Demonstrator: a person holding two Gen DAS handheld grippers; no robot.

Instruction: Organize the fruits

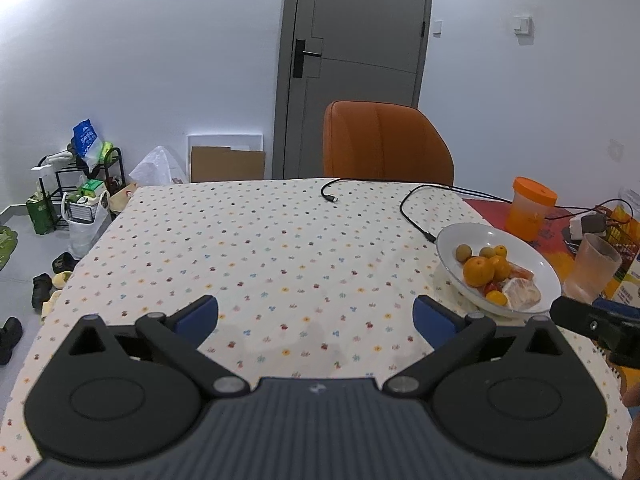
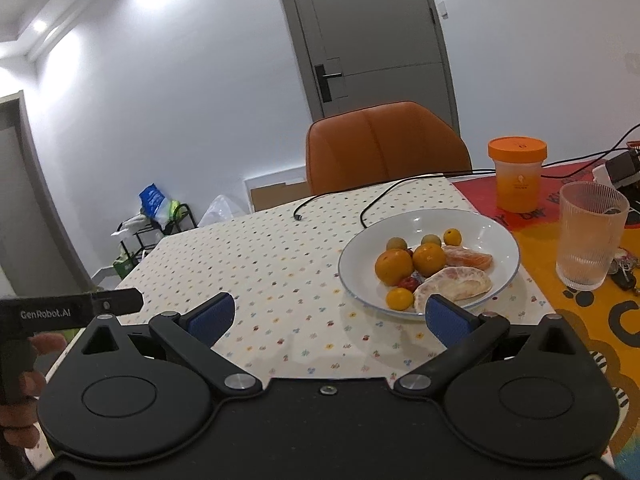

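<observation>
The left gripper [image 1: 316, 316] hangs over a wide bare stretch of dotted tablecloth [image 1: 260, 240], its blue pads spread wide and holding nothing. Ahead of it the cloth runs clear to the far table edge; to its left the cloth ends at the table's side, with floor below.

The right gripper [image 2: 330, 316] is likewise spread wide and empty. The white bowl [image 2: 500, 240] sits just ahead and to its right, its near rim close beside the right pad. In the bowl lie oranges [image 2: 394, 267], small yellow and green fruits, a red piece and peeled citrus segments [image 2: 456, 284], all bunched toward the near side.

Two black cables [image 2: 372, 204] trail across the cloth beyond the bowl, their plugs lying loose. Right of the bowl stand a ribbed glass [image 2: 588, 236] and, further back, an orange-lidded jar [image 2: 516, 176], both on a red and yellow mat [image 2: 540, 248]. Keys lie beside the glass.

An orange chair [image 1: 384, 144] stands at the far edge, with a grey door [image 1: 356, 40] behind it. A rack, bags and shoes crowd the floor far left.
</observation>
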